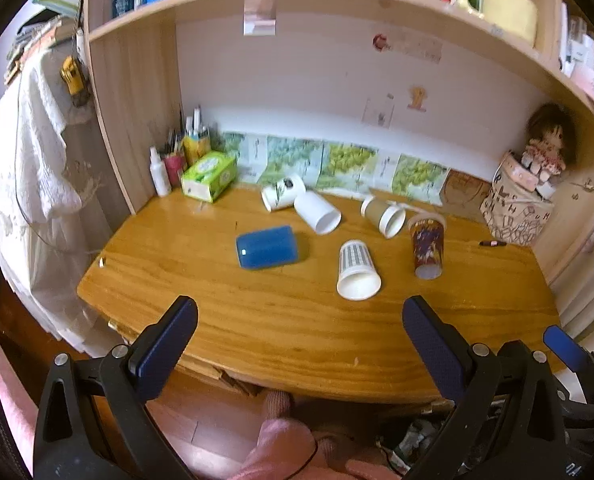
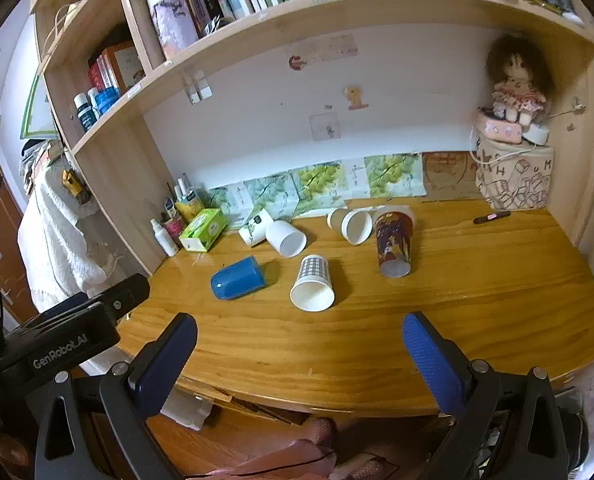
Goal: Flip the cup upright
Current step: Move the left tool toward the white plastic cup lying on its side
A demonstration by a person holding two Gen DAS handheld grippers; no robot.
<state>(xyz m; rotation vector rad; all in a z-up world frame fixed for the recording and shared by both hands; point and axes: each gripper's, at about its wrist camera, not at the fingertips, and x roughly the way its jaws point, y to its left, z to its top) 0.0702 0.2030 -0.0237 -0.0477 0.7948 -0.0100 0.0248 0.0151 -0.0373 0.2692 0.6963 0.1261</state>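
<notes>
Several cups lie on their sides on the wooden desk (image 1: 257, 320). A blue cup (image 1: 265, 246) (image 2: 237, 278) lies left of centre. A white checked paper cup (image 1: 356, 269) (image 2: 313, 283) lies with its mouth toward me. A dark printed cup (image 1: 428, 246) (image 2: 393, 247), a plain white cup (image 1: 317, 212) (image 2: 285, 238), a white cup with a plant print (image 1: 283, 192) (image 2: 256, 226) and a brown-sleeved cup (image 1: 383, 214) (image 2: 351, 224) lie further back. My left gripper (image 1: 300, 320) and right gripper (image 2: 299, 336) are both open and empty, held over the desk's front edge, well short of the cups.
A green tissue box (image 1: 209, 176) (image 2: 203, 229), bottles and pens stand at the back left. A patterned box (image 2: 513, 176) with a doll (image 2: 515, 80) stands at the back right, a dark pen (image 2: 492, 217) before it. A bookshelf (image 2: 297, 12) hangs overhead.
</notes>
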